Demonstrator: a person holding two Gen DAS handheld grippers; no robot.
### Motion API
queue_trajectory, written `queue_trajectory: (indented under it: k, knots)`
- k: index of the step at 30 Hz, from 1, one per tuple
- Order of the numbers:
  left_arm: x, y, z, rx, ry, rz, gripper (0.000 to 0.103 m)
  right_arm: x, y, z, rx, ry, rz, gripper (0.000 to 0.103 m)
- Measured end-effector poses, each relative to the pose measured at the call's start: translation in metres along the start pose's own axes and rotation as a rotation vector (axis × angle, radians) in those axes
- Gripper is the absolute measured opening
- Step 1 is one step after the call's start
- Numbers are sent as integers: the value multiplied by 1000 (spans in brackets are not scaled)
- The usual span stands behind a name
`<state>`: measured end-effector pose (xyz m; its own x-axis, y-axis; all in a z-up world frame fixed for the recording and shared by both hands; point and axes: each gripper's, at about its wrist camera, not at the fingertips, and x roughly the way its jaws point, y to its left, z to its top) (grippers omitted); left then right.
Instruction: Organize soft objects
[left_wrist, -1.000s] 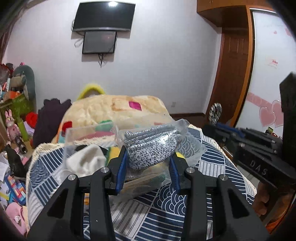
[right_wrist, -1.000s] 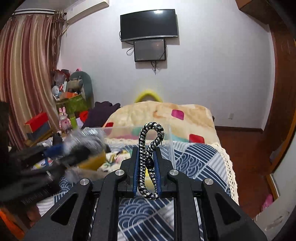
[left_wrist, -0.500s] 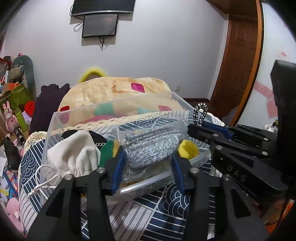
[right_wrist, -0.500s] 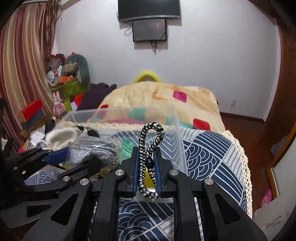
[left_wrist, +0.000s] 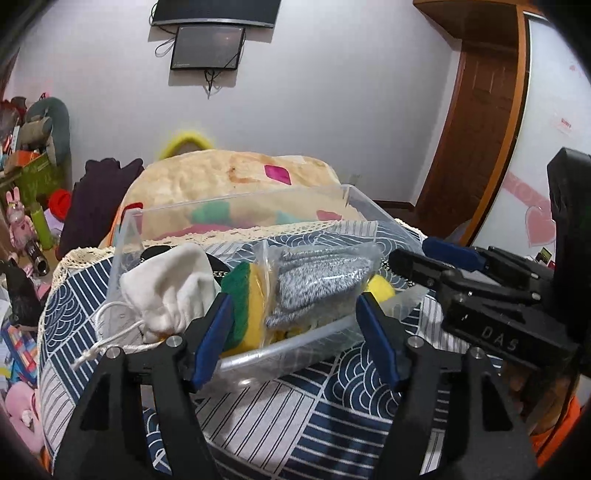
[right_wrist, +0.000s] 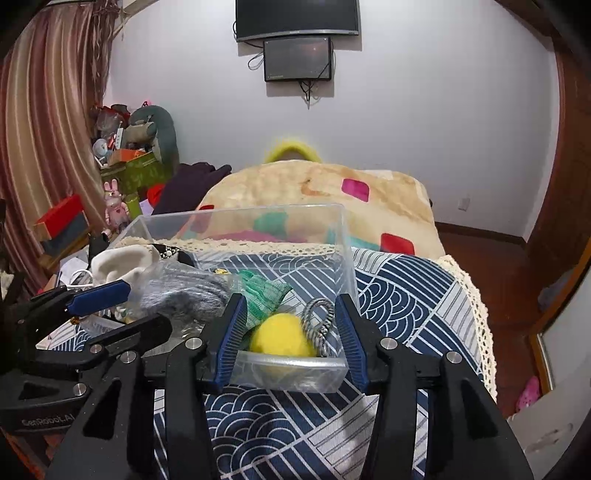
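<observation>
Spread over the bed, a navy-and-white patterned cloth (right_wrist: 402, 295) carries the clear plastic bin (left_wrist: 373, 214), where the bagged grey knit item (left_wrist: 317, 280) and braided black-and-white cord loop (right_wrist: 320, 325) are gathered near its front wall, both the left tongs (left_wrist: 293, 339) and right tongs (right_wrist: 291, 341) being spread wide and empty, with open cloth left at lower right.
</observation>
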<state>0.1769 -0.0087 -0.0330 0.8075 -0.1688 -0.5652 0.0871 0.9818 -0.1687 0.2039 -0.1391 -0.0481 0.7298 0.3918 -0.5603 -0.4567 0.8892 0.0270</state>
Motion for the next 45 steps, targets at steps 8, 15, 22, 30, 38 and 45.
queue_trajectory:
  k: [8,15,22,30,38,45]
  knots:
    - [-35,-9,-1,52,-61,5,68,-28,3,5,-9,-68,2,46]
    - [-80,-16,0,86,-164,29,68,-63,6,6,-6,-156,22,46]
    - [-121,-22,-1,107,-272,76,81,-100,11,6,-11,-250,43,54]
    - [-146,-17,-8,92,-349,124,100,-124,22,-2,-43,-337,28,82]
    - [-149,-13,-21,81,-350,118,102,-129,26,-14,-26,-367,18,87]
    - [-147,-11,-30,73,-352,118,102,-123,31,-24,-34,-354,13,87]
